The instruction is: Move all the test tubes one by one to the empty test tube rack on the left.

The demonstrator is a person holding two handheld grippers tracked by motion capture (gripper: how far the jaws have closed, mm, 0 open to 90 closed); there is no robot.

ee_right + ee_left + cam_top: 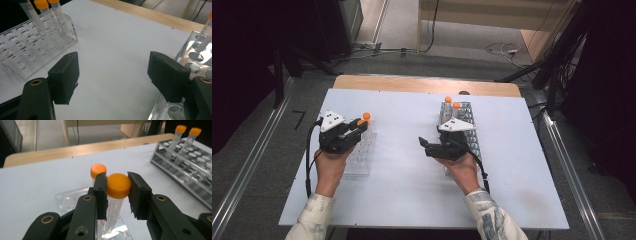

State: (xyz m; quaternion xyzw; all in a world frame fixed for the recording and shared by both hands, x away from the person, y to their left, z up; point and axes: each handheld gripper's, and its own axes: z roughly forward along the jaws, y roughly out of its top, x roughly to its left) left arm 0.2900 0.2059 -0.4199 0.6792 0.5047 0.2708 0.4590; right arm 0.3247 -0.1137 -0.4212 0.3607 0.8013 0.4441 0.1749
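Note:
My left gripper (117,191) is shut on a clear tube with an orange cap (118,185), its pads clamped on the cap. The tube's lower end stands in a clear plastic rack (65,201). A second orange-capped tube (98,170) stands in that rack just behind it. From above, the left gripper (358,128) is over the clear rack (361,159) at the table's left, the held tube (360,122) beside the other one (366,116). My right gripper (113,75) stands open over bare table, nothing between its jaws; it (422,142) sits left of the grey rack (472,137).
The grey rack holds two orange-capped tubes (452,103) at its far end, also in the left gripper view (187,131). In the right gripper view the clear rack (22,53) is at left and the grey rack (197,67) at right. A wooden strip (427,85) edges the far side.

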